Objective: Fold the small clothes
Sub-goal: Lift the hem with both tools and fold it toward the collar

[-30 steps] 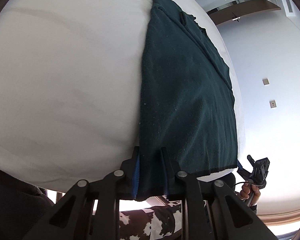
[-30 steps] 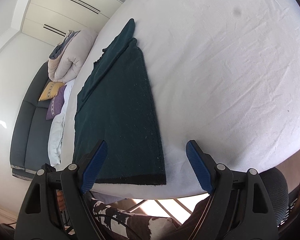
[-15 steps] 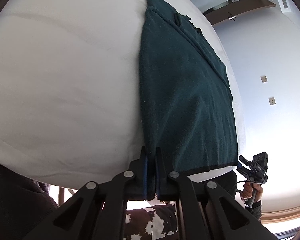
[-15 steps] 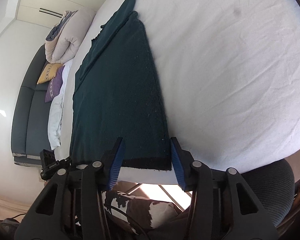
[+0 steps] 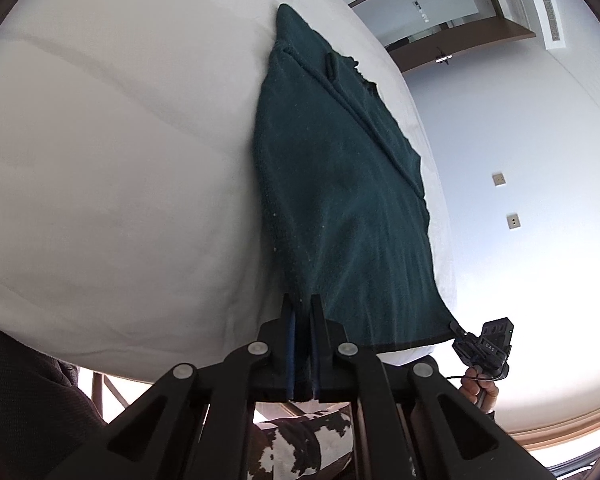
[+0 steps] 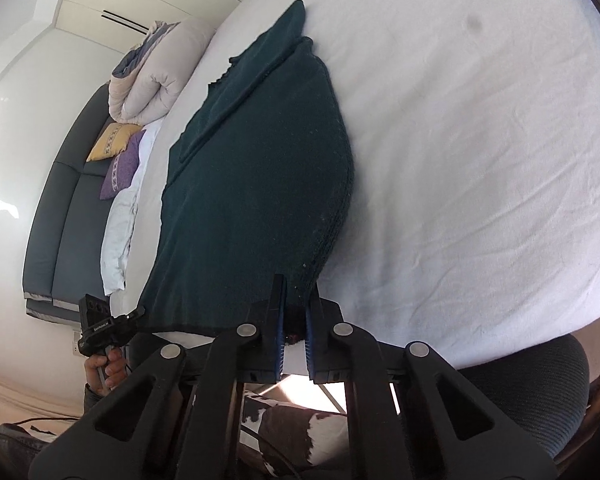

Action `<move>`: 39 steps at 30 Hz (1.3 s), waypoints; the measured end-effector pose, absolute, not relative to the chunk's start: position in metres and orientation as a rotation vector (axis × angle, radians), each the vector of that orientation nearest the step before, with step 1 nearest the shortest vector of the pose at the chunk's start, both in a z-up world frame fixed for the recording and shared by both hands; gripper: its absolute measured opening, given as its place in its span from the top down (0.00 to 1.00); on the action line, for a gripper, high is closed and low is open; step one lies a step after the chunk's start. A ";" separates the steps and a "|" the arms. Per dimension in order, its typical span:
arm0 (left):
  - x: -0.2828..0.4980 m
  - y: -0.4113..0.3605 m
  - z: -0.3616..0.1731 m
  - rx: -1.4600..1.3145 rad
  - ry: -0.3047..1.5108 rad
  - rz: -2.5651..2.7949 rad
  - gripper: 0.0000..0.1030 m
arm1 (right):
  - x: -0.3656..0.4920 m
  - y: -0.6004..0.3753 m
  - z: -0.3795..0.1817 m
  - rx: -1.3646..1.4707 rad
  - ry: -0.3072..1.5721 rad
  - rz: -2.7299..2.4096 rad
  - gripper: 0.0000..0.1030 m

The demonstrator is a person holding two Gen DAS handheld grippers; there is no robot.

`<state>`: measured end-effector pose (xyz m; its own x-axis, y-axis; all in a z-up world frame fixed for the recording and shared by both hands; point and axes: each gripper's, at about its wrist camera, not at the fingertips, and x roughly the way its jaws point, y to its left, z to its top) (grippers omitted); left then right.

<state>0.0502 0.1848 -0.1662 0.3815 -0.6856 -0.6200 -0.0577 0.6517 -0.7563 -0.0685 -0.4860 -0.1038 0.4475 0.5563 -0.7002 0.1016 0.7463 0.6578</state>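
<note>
My left gripper (image 5: 302,304) and right gripper (image 6: 296,304) each pinch a near corner of the dark green knitted garment (image 5: 340,184) at the white bed's (image 5: 120,160) edge; only my right view shows the grey sofa (image 6: 60,208).

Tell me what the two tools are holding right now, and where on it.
Both hold the dark green garment: the left tool pinches one near hem corner, the right tool the other.
</note>
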 end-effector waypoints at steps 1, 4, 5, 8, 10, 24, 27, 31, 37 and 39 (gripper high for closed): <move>0.051 0.187 -0.163 -0.809 1.110 -0.471 0.94 | -0.067 -0.486 -0.098 0.703 1.076 0.319 0.93; 0.053 0.190 -0.152 -0.845 1.069 -0.494 0.94 | -0.060 -0.482 -0.082 0.724 1.027 0.346 0.93; 0.054 0.191 -0.149 -0.861 1.056 -0.504 0.94 | -0.057 -0.481 -0.077 0.733 1.009 0.358 0.93; 0.061 0.192 -0.141 -0.896 1.027 -0.523 0.94 | -0.046 -0.478 -0.064 0.757 0.969 0.395 0.93; 0.066 0.193 -0.137 -0.916 1.012 -0.532 0.94 | -0.037 -0.477 -0.057 0.764 0.949 0.409 0.93; 0.146 0.199 -0.112 -0.959 0.938 -0.526 0.94 | 0.062 -0.479 -0.035 0.815 0.863 0.399 0.93; 0.177 0.204 -0.108 -0.973 0.920 -0.518 0.94 | 0.092 -0.478 -0.033 0.810 0.852 0.384 0.93; 0.224 0.208 -0.108 -0.997 0.909 -0.501 0.94 | 0.139 -0.476 -0.030 0.806 0.830 0.357 0.93; 0.295 0.207 -0.109 -0.997 0.903 -0.462 0.94 | 0.226 -0.474 -0.031 0.784 0.803 0.299 0.93; 0.318 0.207 -0.112 -1.004 0.904 -0.444 0.94 | 0.255 -0.474 -0.034 0.775 0.805 0.284 0.93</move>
<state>0.3179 0.2069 -0.1124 0.5728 -0.6909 -0.4411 -0.0740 0.4923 -0.8673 0.2552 -0.4737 -0.0343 0.6746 0.5036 -0.5398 0.0537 0.6958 0.7162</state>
